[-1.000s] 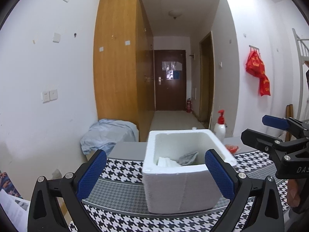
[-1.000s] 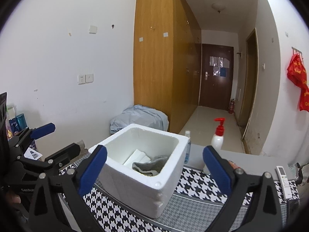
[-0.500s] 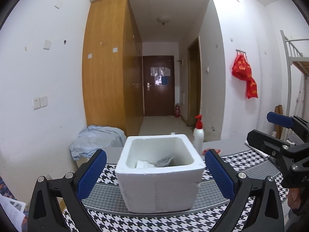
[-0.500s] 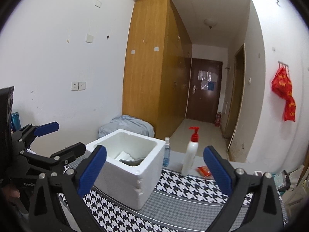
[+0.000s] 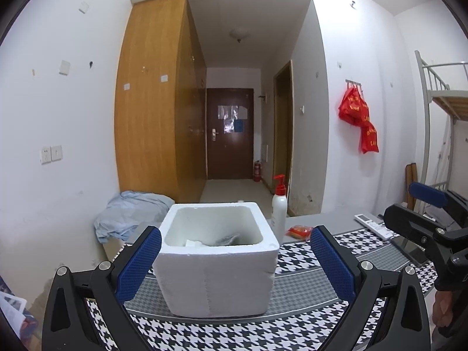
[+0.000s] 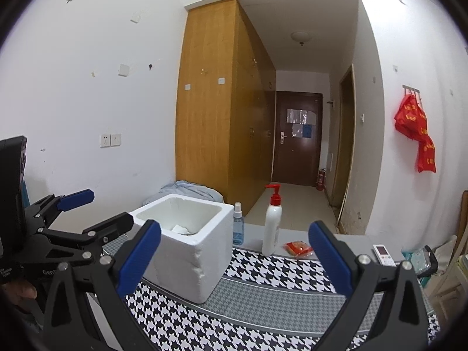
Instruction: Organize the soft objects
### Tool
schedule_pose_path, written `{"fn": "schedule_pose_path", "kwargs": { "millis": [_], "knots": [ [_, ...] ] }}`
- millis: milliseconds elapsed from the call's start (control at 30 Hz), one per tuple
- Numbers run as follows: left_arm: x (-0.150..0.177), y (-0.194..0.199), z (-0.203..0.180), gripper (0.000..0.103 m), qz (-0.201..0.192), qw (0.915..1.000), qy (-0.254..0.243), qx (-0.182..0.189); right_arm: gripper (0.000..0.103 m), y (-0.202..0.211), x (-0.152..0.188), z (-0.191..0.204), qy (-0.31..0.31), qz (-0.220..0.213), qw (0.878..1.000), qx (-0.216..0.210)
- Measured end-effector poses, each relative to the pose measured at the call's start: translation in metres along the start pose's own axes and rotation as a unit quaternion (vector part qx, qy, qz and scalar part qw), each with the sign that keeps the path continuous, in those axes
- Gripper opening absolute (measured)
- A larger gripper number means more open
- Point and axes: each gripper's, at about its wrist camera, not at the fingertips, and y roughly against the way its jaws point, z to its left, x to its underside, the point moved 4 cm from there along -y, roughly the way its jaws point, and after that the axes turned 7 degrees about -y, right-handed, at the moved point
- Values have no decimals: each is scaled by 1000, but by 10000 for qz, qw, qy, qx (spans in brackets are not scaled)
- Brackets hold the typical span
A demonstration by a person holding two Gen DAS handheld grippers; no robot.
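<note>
- While I hold both tools above the bench (image 5: pixel 307 289), its cover shows a black-and-white houndstooth weave crossed by finer grey checked bands.
- My left hand-held gripper (image 5: pixel 234 260) stands wide open with nothing between its blue ribbed pads; the foam box (image 5: pixel 216 266) sits on the bench ahead, framed between them but untouched.
- My right hand-held gripper (image 6: pixel 234 260) is spread just as wide and grips nothing; from its view the box lies to the left, and the open cloth is straight ahead.
- That box is white foam, squarish, thick-walled, with a grainy surface and a chipped front corner in the right view.
- Inside it, low against the floor, lies a crumpled grey cloth (image 5: pixel 226 238) beside a white folded piece (image 5: pixel 194 243); only their tops show over the rim.
- Just right of the box stands a white pump bottle (image 6: pixel 272 231) with a red head, and a small blue spray bottle (image 6: pixel 238 228) stands close against the box's far side.
- A red packet (image 6: pixel 298 248) lies near the pump bottle, a white remote (image 6: pixel 384 254) further right.
- Beyond the bench, a pale blue bundle of fabric (image 5: pixel 128 216) is heaped by the wooden wardrobe (image 5: pixel 155 102).
</note>
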Motion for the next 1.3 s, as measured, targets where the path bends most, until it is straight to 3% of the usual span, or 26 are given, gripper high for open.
{"fn": "schedule_pose_path", "kwargs": {
  "millis": [267, 567, 867, 1300],
  "knots": [
    [10, 6, -5, 102, -164, 9996, 88, 201, 102, 8, 14, -8, -177, -151, 9997, 16],
    [20, 20, -10, 102, -548, 9985, -37, -70, 102, 6, 35, -15, -285, -51, 9995, 118],
    [38, 19, -19, 102, -431, 9988, -207, -49, 102, 5, 59, -18, -306, 45, 9993, 196],
    [61, 14, -16, 102, -248, 9997, -63, -11, 102, 5, 74, -23, -422, 125, 9990, 97]
  ]
}}
